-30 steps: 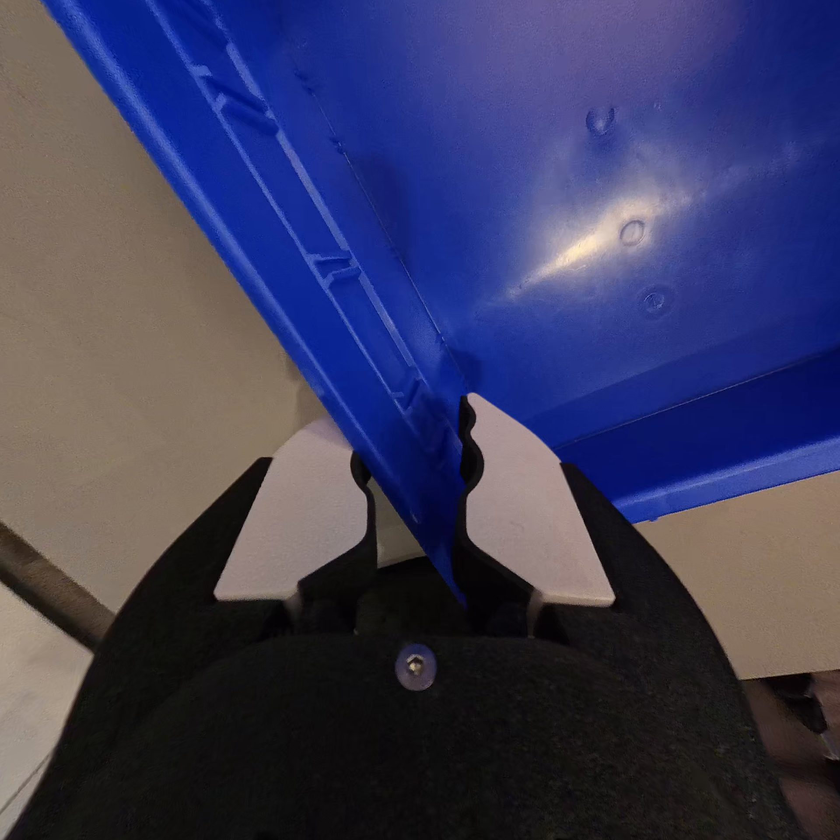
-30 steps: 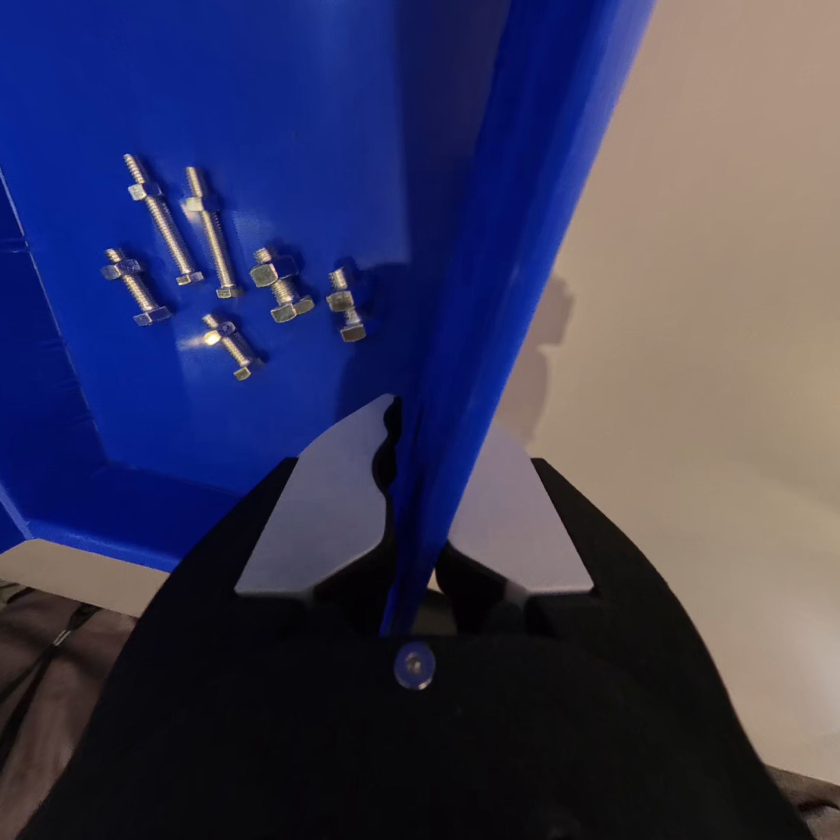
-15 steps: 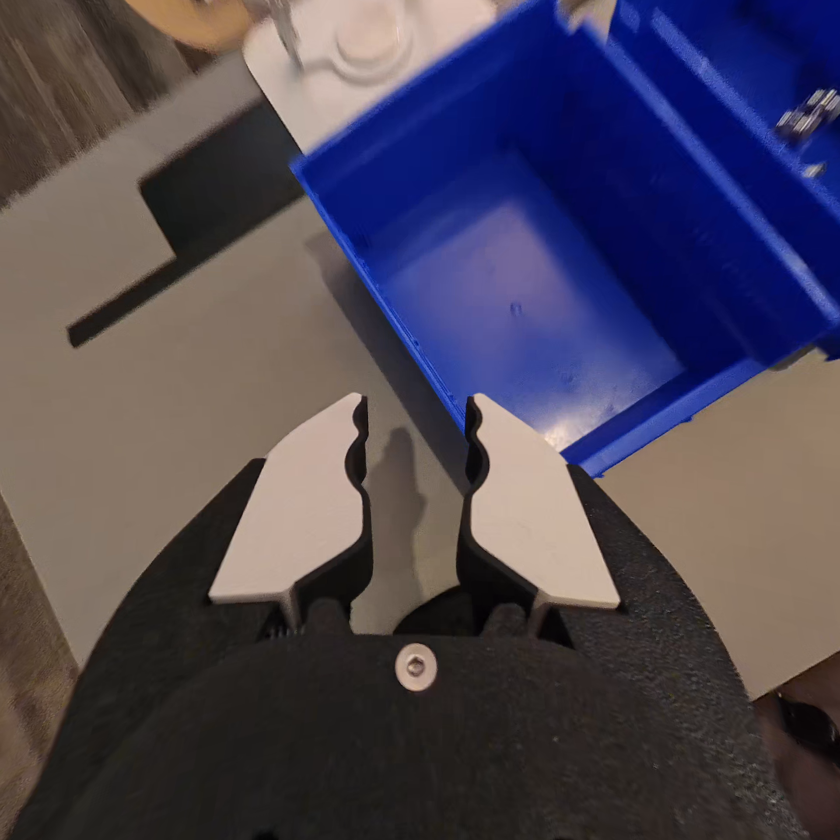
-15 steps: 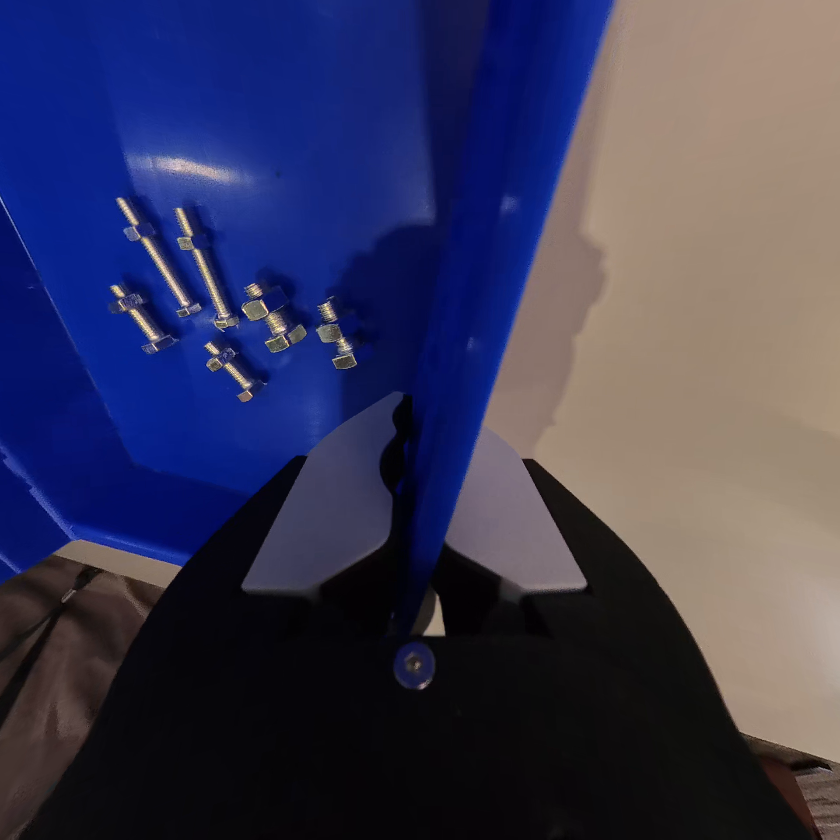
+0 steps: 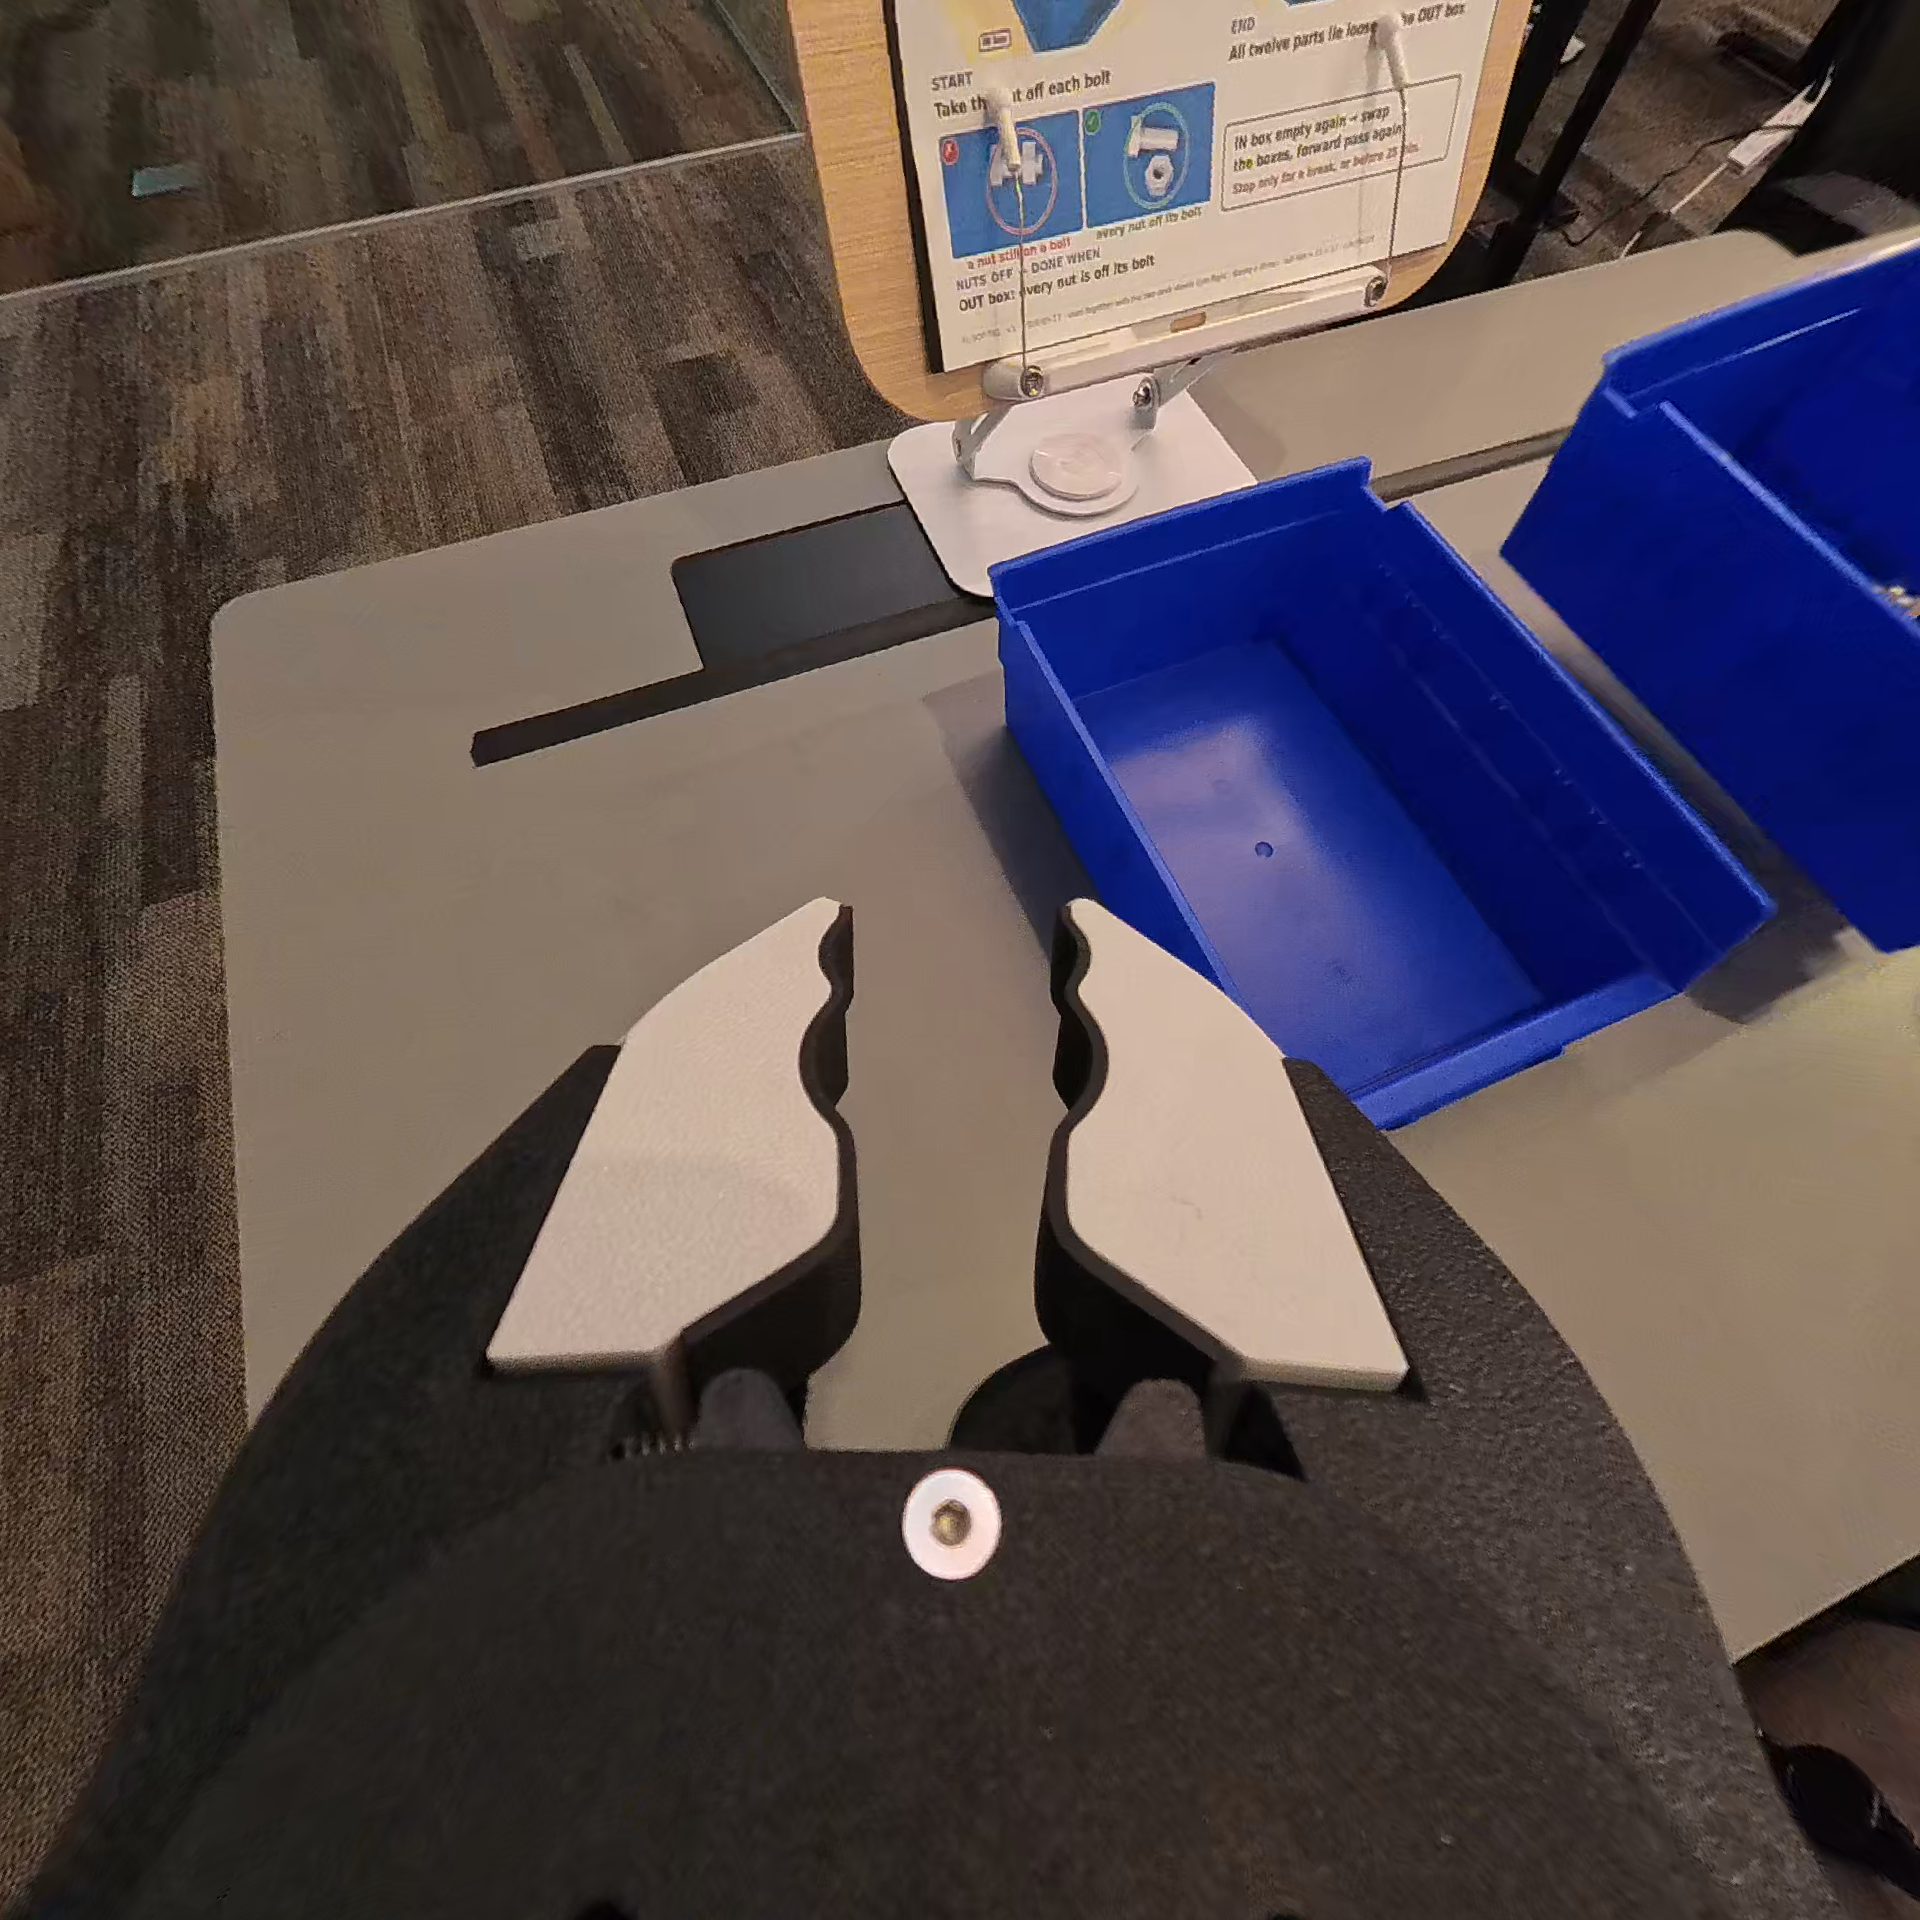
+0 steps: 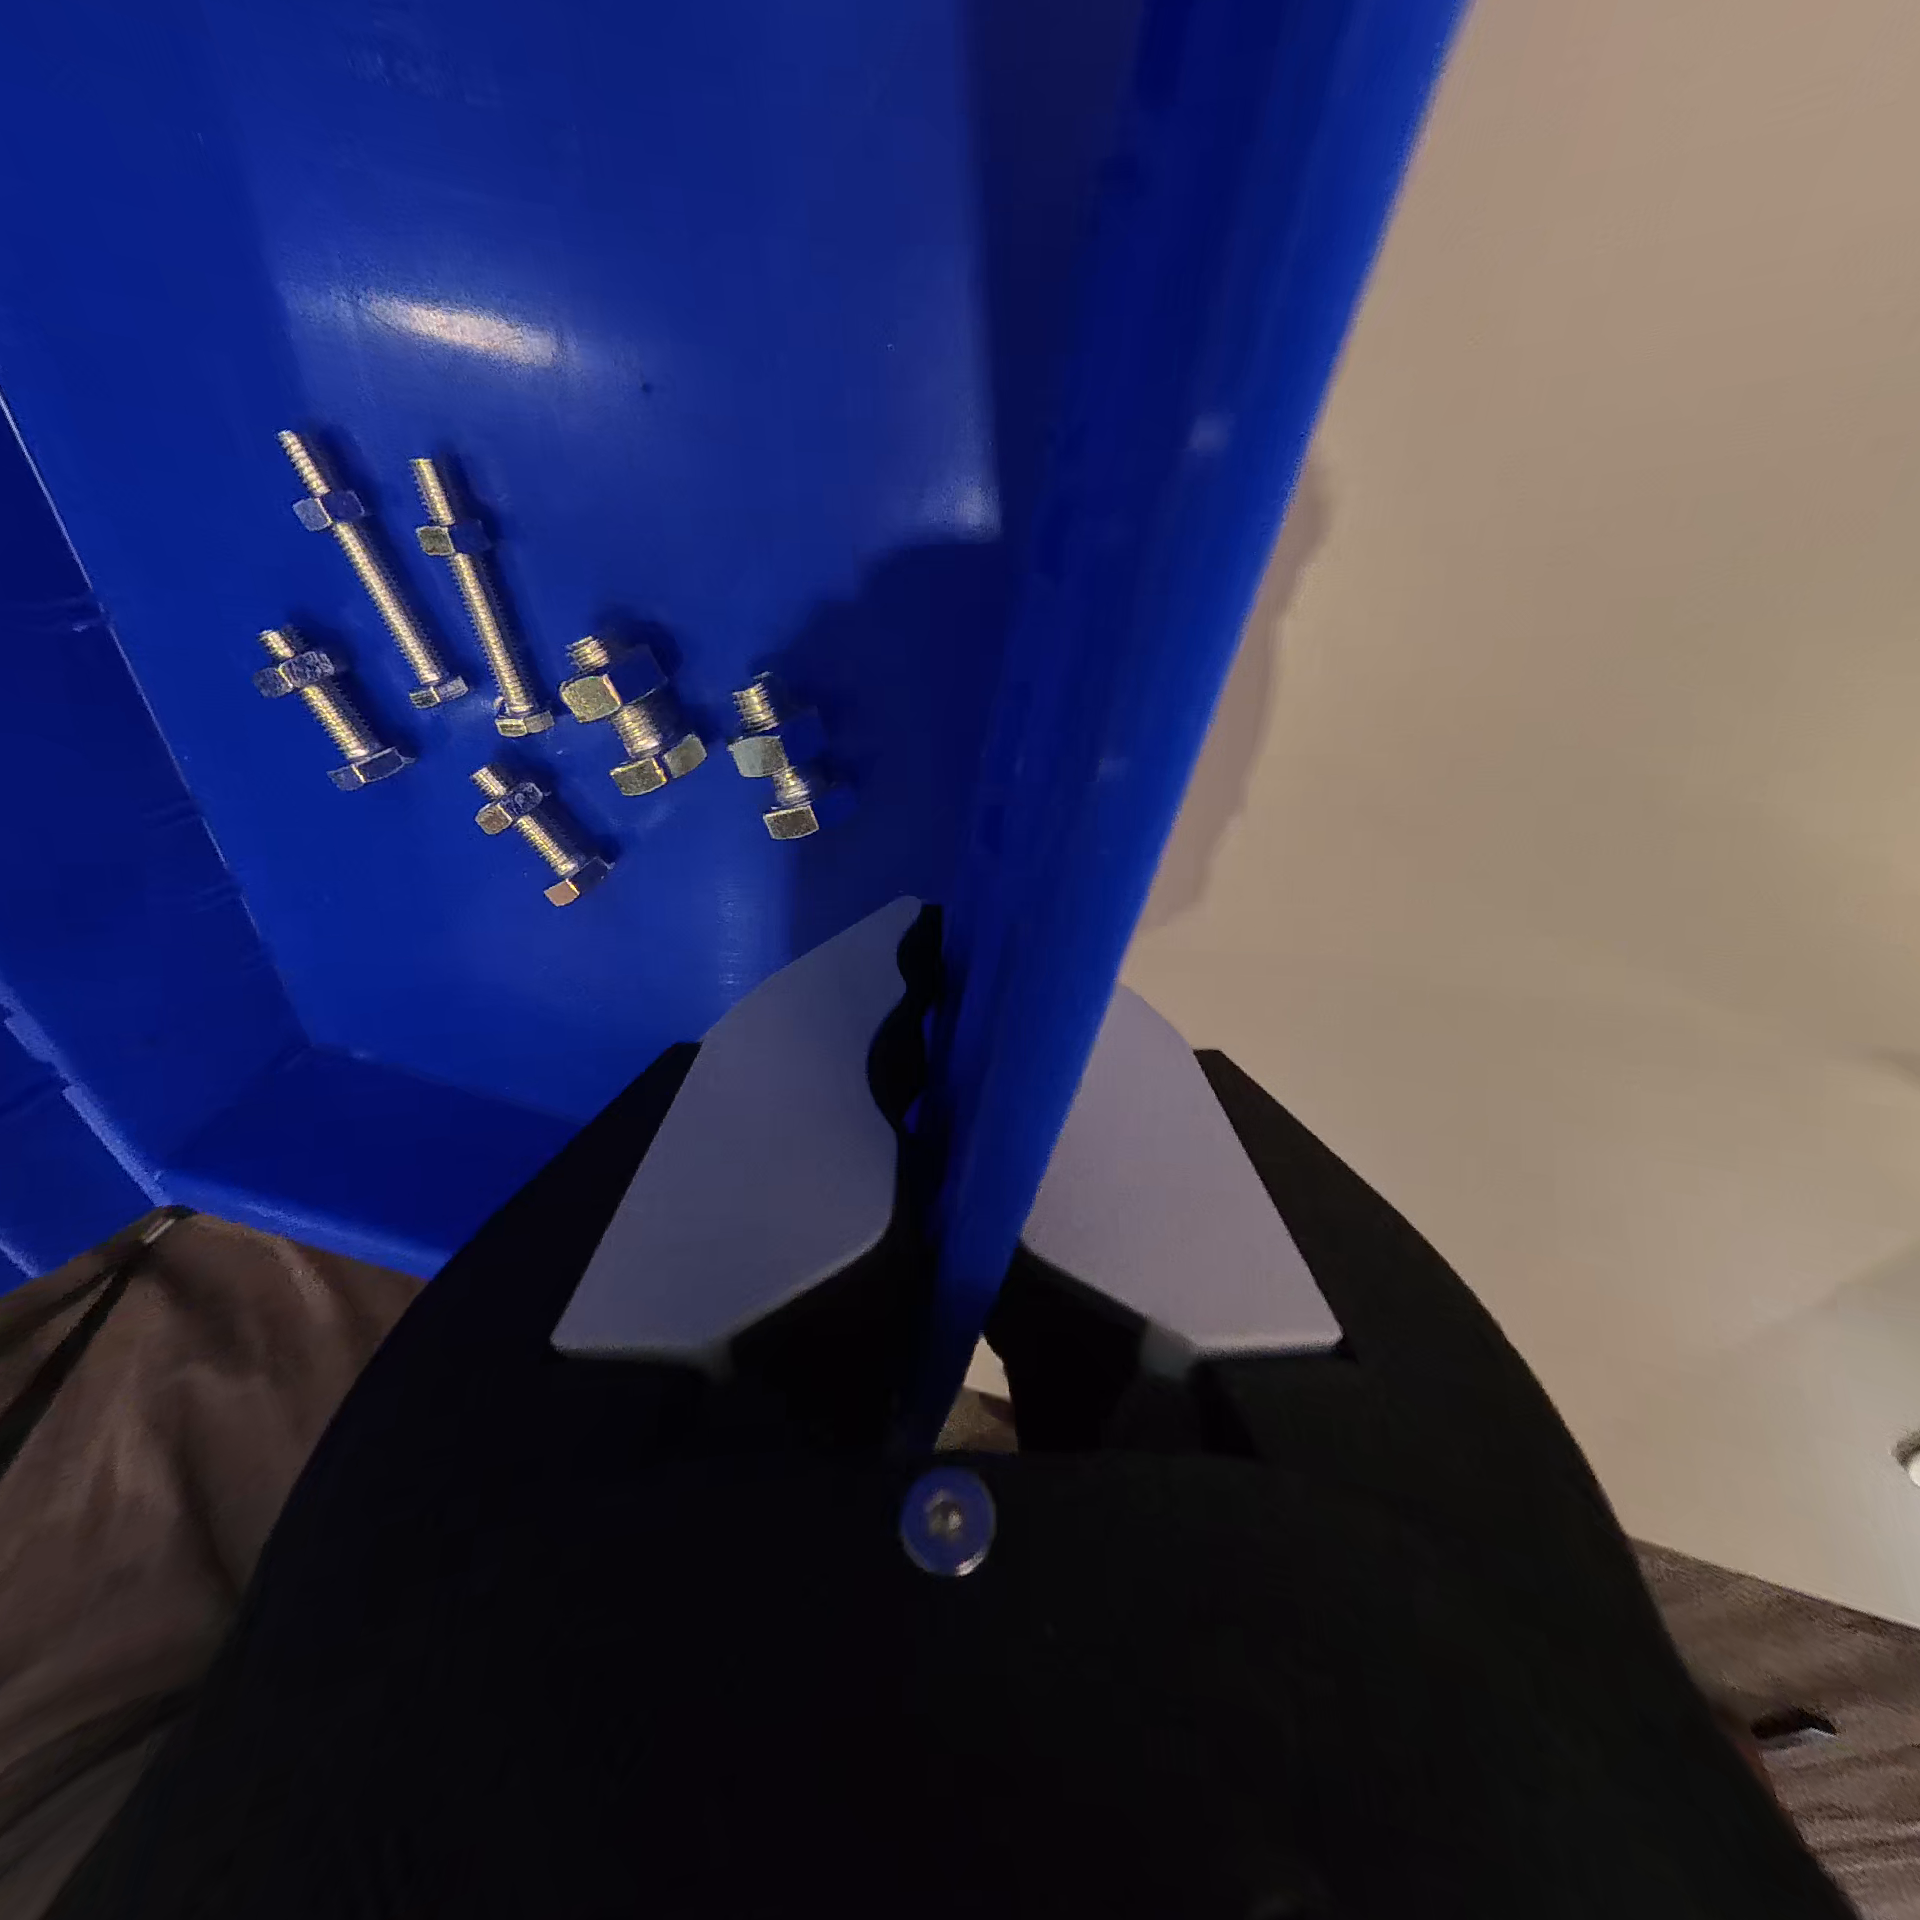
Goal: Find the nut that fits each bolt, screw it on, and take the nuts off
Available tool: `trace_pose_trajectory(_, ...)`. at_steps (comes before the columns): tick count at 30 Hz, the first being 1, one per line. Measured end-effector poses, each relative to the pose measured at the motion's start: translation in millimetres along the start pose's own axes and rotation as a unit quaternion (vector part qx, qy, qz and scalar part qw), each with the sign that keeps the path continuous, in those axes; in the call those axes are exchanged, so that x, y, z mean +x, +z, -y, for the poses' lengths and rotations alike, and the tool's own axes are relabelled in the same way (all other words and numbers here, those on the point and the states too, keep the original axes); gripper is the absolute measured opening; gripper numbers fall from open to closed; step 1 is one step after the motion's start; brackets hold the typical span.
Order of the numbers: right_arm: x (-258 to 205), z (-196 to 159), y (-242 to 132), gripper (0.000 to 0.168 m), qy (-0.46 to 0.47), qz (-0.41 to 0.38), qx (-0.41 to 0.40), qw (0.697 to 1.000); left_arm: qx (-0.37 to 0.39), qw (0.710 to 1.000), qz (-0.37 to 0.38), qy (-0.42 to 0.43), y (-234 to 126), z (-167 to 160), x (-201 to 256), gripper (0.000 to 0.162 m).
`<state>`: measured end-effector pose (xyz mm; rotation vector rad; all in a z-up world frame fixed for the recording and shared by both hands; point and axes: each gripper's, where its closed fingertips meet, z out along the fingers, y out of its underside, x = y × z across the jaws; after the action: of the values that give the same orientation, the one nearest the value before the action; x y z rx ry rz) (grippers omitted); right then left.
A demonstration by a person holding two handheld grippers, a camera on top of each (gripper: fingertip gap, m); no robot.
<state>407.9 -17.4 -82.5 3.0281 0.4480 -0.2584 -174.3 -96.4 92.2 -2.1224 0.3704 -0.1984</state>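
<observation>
My right gripper is shut on the side wall of a blue bin. Several silver bolts with nuts screwed on lie on that bin's floor, left of the fingers. This bin also shows at the right edge of the left wrist view, raised off the table. My left gripper is open and empty above the grey table. An empty blue bin stands on the table just right of and beyond the left fingertips.
A wooden stand with an instruction sheet stands on a white base behind the empty bin. A dark slot cuts into the table at the back. The table's left edge drops to patterned carpet. Tip to tip, the grippers are about 60 centimeters apart.
My left gripper has let go of the empty bin's wall, opened, and pulled back and left of it. My right gripper still holds the bin with the bolts, which has shifted slightly.
</observation>
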Motion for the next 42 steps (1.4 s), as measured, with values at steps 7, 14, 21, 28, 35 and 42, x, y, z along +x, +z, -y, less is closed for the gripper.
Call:
trace_pose_trajectory(7, -57.3, 16.0, -74.6, 0.006, -0.049, -0.036, -0.015, 0.998, 0.071, 0.997, 0.002, 0.005, -24.5, 22.4, 12.4, 0.036)
trace_pose_trajectory(14, -191.2, 61.9, -85.4, 0.005, -0.168, -0.014, -0.037, 0.985, 0.204, 0.979, 0.011, 0.004, -69.5, 51.5, 25.4, 0.037)
trace_pose_trajectory(21, -363.5, 121.0, -33.9, 0.006, -0.312, 0.012, -0.060, 0.948, 0.316, 0.949, 0.012, -0.004, -123.6, 65.9, 31.2, 0.040)
trace_pose_trajectory(28, -516.4, 161.8, 13.2, 0.007, -0.399, 0.015, -0.080, 0.913, 0.346, 0.937, 0.033, 0.000, -152.3, 60.0, 29.3, 0.034)
trace_pose_trajectory(35, -585.2, 185.1, 70.1, 0.007, -0.405, 0.020, -0.073, 0.911, 0.325, 0.946, -0.001, 0.000, -140.6, 57.0, 30.8, 0.037)
trace_pose_trajectory(42, -585.9, 188.1, 125.8, 0.007, -0.380, 0.024, -0.094, 0.920, 0.298, 0.954, -0.024, 0.009, -123.9, 56.5, 36.3, 0.040)
